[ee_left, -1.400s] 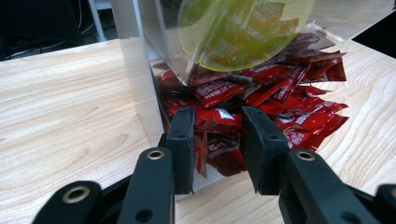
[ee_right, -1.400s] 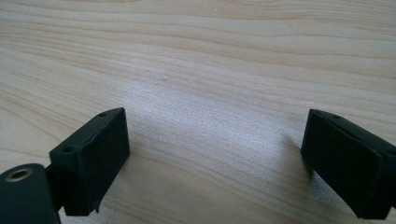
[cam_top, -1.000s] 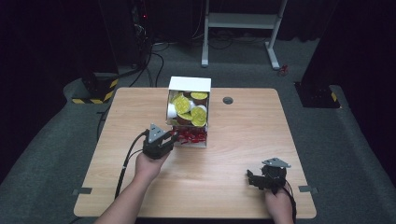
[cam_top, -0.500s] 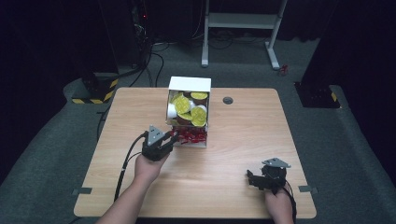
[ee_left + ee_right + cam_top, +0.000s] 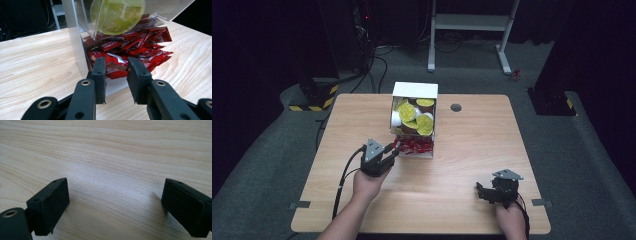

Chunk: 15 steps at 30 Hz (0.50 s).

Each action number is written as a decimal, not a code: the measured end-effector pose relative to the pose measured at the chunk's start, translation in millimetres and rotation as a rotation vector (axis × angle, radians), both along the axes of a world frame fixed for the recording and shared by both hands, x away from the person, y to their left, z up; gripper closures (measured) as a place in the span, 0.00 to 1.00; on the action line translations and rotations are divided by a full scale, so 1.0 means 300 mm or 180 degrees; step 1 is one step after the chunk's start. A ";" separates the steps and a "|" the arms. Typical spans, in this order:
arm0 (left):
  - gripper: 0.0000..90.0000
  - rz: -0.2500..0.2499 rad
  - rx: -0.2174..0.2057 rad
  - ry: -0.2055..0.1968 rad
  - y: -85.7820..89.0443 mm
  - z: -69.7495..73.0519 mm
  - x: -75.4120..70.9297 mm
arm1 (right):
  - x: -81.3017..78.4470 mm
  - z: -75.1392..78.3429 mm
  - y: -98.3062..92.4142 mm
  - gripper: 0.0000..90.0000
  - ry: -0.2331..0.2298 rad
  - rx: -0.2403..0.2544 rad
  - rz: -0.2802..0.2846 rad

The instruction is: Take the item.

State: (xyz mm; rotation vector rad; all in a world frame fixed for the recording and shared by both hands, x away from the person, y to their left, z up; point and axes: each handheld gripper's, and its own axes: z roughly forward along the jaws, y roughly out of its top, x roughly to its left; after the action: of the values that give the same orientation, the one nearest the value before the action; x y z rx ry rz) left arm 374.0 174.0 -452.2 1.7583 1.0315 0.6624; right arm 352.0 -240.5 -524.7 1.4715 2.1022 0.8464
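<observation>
A clear box point(image 5: 414, 117) with a white top stands at the table's middle back, holding yellow-lidded cups point(image 5: 408, 111). Red packets point(image 5: 416, 145) spill from its open bottom tray. My left gripper point(image 5: 395, 149) reaches into the tray's front left corner. In the left gripper view its jaws point(image 5: 115, 75) stand narrow, closed on a crumpled red packet point(image 5: 115, 68) at the front of the pile, under a yellow cup lid point(image 5: 117, 15). My right gripper point(image 5: 483, 193) rests near the front right of the table, open, with bare wood between its fingers point(image 5: 115, 205).
The wooden table point(image 5: 492, 135) has a small dark round grommet point(image 5: 455, 107) right of the box. A white metal stand point(image 5: 469, 22) and cables lie on the dark floor beyond the table's far edge.
Almost nothing differs. The left gripper stays at the red packets with its jaws at the same width, and the right gripper has not moved.
</observation>
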 end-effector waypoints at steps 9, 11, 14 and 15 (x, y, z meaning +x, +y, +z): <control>0.77 -0.0011 -0.0055 -0.0016 0.010 0.001 -0.024 | 0.000 0.000 0.000 0.09 -0.0004 0.0004 0.0001; 0.77 -0.0014 -0.0068 -0.0029 0.011 0.002 -0.030 | 0.000 0.000 0.000 0.09 0.0000 0.0000 0.0002; 0.77 -0.0024 -0.0058 -0.0049 0.016 0.005 -0.041 | 0.000 0.000 0.000 0.09 0.0001 0.0000 0.0002; 0.77 -0.0024 -0.0058 -0.0049 0.016 0.005 -0.041 | 0.000 0.000 0.000 0.09 0.0001 0.0000 0.0002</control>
State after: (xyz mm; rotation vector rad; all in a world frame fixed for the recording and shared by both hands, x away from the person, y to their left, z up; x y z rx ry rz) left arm 361.7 178.8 -450.7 1.7380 1.0171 0.6588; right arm 351.9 -240.4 -524.7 1.4713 2.1031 0.8465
